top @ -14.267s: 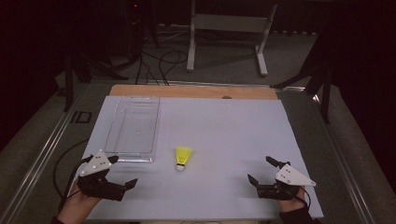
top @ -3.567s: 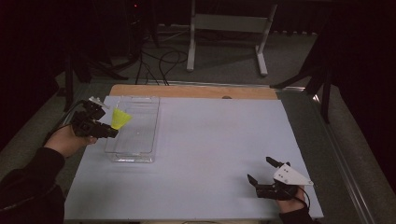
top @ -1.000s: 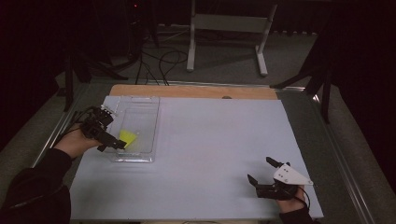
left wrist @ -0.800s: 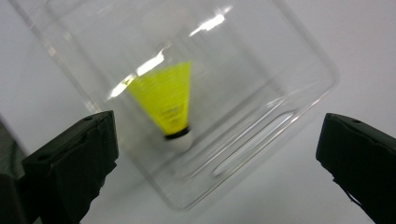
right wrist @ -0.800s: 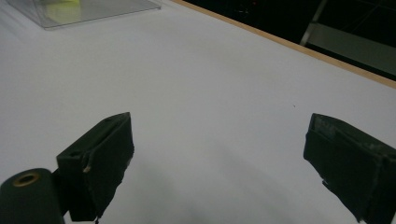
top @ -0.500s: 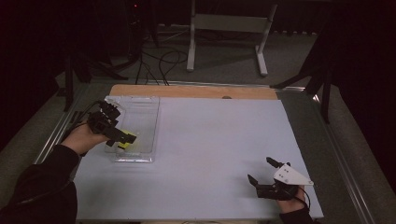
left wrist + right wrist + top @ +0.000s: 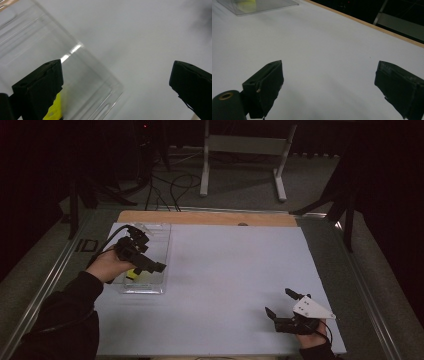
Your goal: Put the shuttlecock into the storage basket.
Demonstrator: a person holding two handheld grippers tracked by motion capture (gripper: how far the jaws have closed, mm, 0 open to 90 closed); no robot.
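A yellow shuttlecock [image 7: 134, 274] lies inside the clear plastic tray [image 7: 150, 289] at the table's left. My left gripper [image 7: 150, 265] hovers just over the tray's near end, held by a hand in a dark sleeve. In the left gripper view its jaws stand wide apart, so the left gripper [image 7: 117, 82] is open, with the shuttlecock [image 7: 53, 111] low beside the left jaw and the tray's corner [image 7: 95, 75] below. My right gripper [image 7: 278, 301] rests open near the front right edge, and nothing is between its jaws in the right gripper view [image 7: 329, 85].
The white table sheet [image 7: 235, 270] spreads between the two grippers. A wooden strip [image 7: 210, 217] runs along the far edge. Beyond it stand a metal stand's legs [image 7: 240, 170] and floor cables. From the right gripper the tray [image 7: 262, 6] appears far off.
My left gripper has lowered the shuttlecock into the tray and its jaws now stand apart from it. The right gripper has not moved.
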